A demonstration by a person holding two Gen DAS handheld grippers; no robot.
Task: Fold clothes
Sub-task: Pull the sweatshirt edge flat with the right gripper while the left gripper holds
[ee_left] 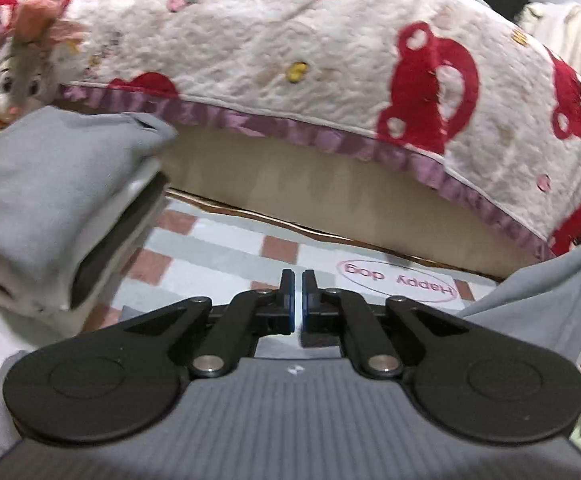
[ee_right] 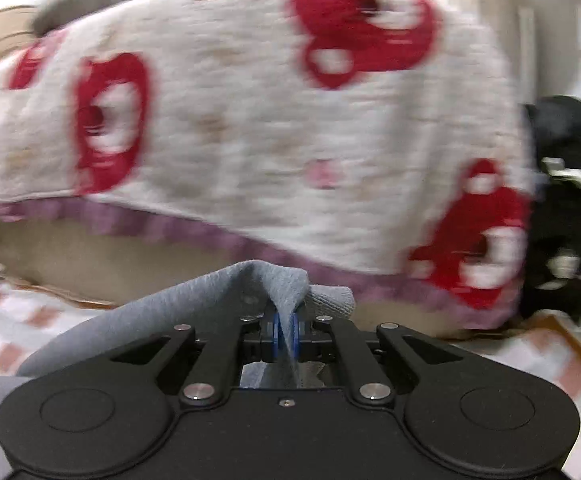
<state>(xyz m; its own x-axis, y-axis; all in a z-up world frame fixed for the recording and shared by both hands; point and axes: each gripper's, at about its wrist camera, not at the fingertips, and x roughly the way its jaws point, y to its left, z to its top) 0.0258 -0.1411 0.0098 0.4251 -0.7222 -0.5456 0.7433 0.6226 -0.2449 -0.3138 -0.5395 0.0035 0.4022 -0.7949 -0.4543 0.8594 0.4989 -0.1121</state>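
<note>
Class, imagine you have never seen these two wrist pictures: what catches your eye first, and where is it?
A white quilt with red bear shapes and a purple hem fills the upper half of both views. In the right wrist view, the right gripper is shut on a fold of grey cloth. In the left wrist view, a grey folded stack sits at left, the left gripper shut and empty.

Left gripper [ee_left: 298, 280] closed, nothing between the pads; right gripper [ee_right: 286, 330] clamped on grey cloth [ee_right: 282, 280], both angled downward
</note>
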